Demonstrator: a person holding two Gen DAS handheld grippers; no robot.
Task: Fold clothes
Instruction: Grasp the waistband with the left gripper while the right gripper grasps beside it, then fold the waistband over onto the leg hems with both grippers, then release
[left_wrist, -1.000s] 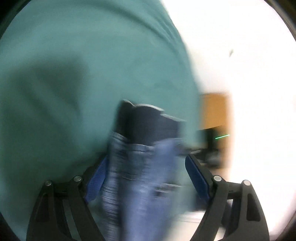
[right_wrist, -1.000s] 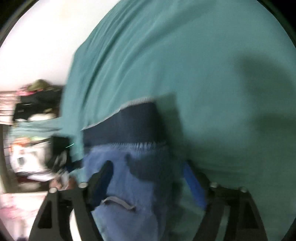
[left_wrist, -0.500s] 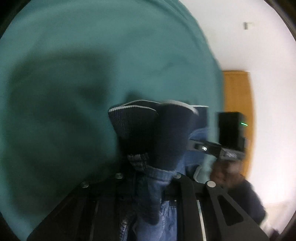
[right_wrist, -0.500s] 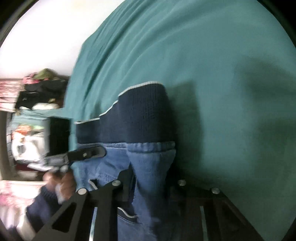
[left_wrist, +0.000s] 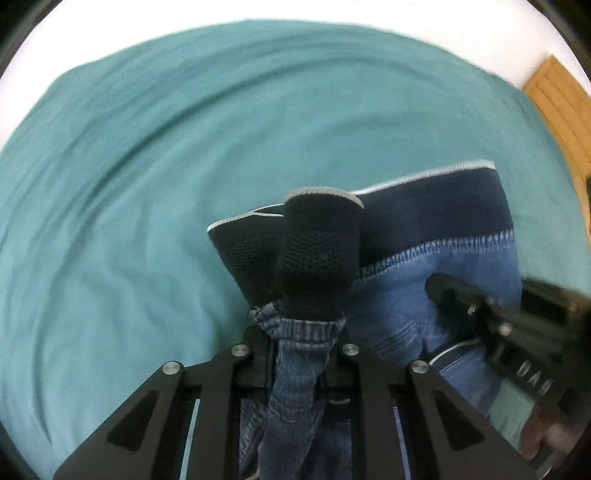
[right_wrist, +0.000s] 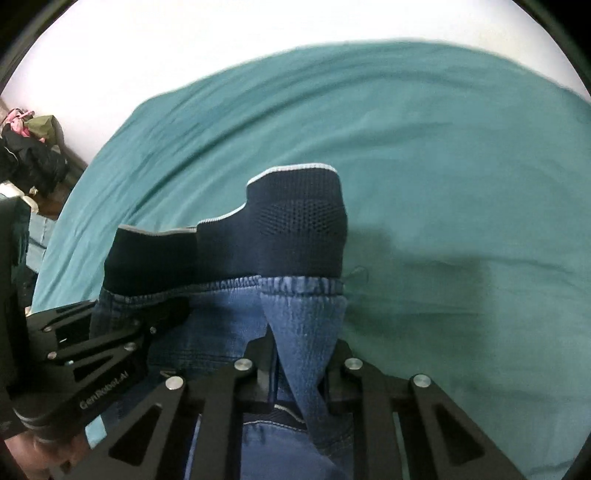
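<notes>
Blue denim jeans (left_wrist: 436, 295), navy mesh-knit waistband (right_wrist: 295, 229) edged grey; teal sheet (left_wrist: 147, 184)

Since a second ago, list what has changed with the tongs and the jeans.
Both tongs, open around the denim before, have just been closing: the left tongs and right tongs now pinch the jeans near the navy waistband. Both views have swung, so the teal sheet now shows wider. The jeans remain over it.

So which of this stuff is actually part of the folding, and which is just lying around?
Part of the job:
- jeans with a dark knit waistband
- left gripper, clamped on the denim
- right gripper, clamped on it too
- teal bedsheet beneath

Just lying about:
- pile of clothes by the wall
- wooden door
</notes>
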